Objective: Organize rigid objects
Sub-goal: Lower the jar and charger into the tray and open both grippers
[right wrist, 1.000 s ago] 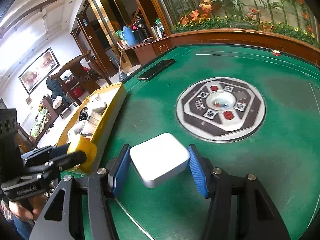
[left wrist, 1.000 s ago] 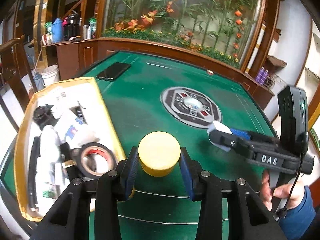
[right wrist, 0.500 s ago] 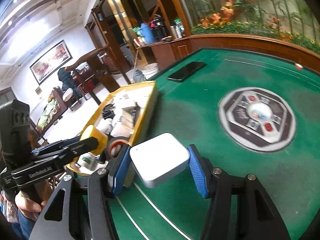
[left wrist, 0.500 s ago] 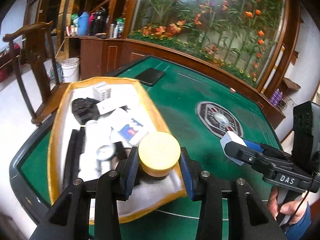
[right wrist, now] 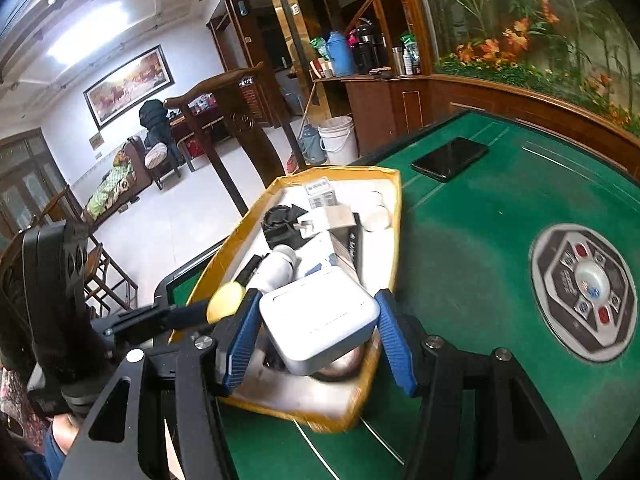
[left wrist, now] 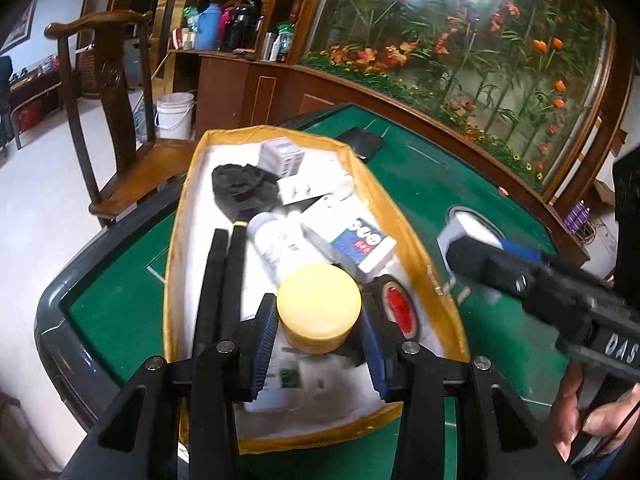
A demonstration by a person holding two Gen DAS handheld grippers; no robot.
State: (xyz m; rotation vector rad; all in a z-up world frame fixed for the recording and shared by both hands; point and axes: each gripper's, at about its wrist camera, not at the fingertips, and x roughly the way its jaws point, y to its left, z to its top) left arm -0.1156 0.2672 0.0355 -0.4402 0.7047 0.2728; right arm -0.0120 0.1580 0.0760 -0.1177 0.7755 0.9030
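Yellow jar [left wrist: 319, 307] in left gripper [left wrist: 319, 344] jaws; base hidden.

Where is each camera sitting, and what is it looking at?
Left wrist: sits on the left gripper, looking along its fingers, which hold a yellow-lidded jar, down into the yellow tray; the right gripper and a hand show.
Right wrist: sits on the right gripper, which holds a white box over the tray's near end; the left gripper shows.
Both share the tray, phone and green table.
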